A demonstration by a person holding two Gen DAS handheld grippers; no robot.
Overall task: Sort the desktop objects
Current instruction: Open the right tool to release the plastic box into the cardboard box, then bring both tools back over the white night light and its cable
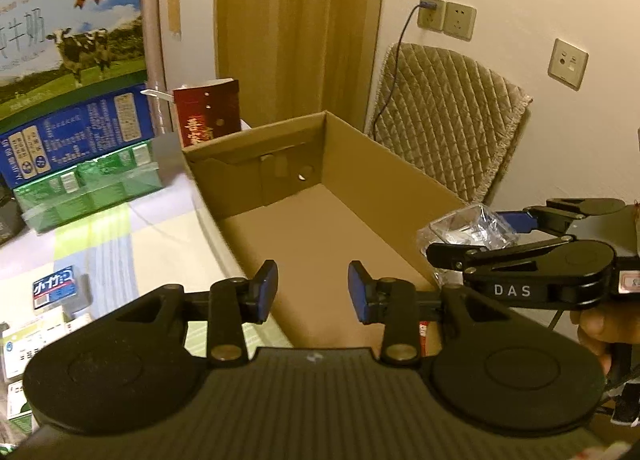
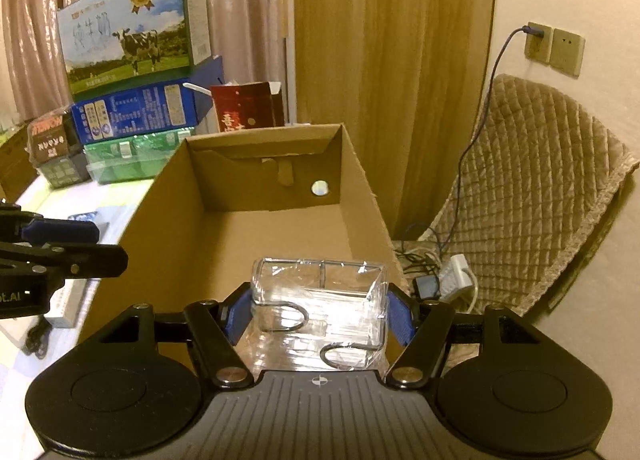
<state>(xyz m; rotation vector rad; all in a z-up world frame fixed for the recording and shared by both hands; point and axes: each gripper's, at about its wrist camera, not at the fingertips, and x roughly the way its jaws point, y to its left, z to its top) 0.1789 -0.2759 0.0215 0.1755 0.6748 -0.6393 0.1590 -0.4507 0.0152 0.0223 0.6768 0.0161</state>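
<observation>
Right tool (image 2: 318,314): blue pads flank a clear plastic-wrapped pack (image 2: 320,300) holding metal hooks. The pads sit at the pack's two ends, though whether they press or have just let go cannot be told from either view. The pack hangs over the near end of the open cardboard box (image 2: 168,196), close to its right wall.

Left tool (image 1: 313,286): released, nothing between its pads, hovering over the box's near left rim. The right tool lies at its 3 o'clock, close by.

Risks, near to far:
- The wrap is slick and crinkled; a light hold could let the pack slide out early or tilt as it drops.
- The pack is near the right wall. A release here may catch the rim and tip it outward, toward the cables and power strip (image 2: 452,272) on the floor at 3 o'clock.
- The two tools crowd the same end of the box; a sideways move by either could knock the other.
- Small cartons (image 1: 54,288) on the worktop (image 1: 132,244) at 9 o'clock remain unsorted; the stacked milk boxes (image 2: 132,28) at 11 o'clock stand well apart.
</observation>
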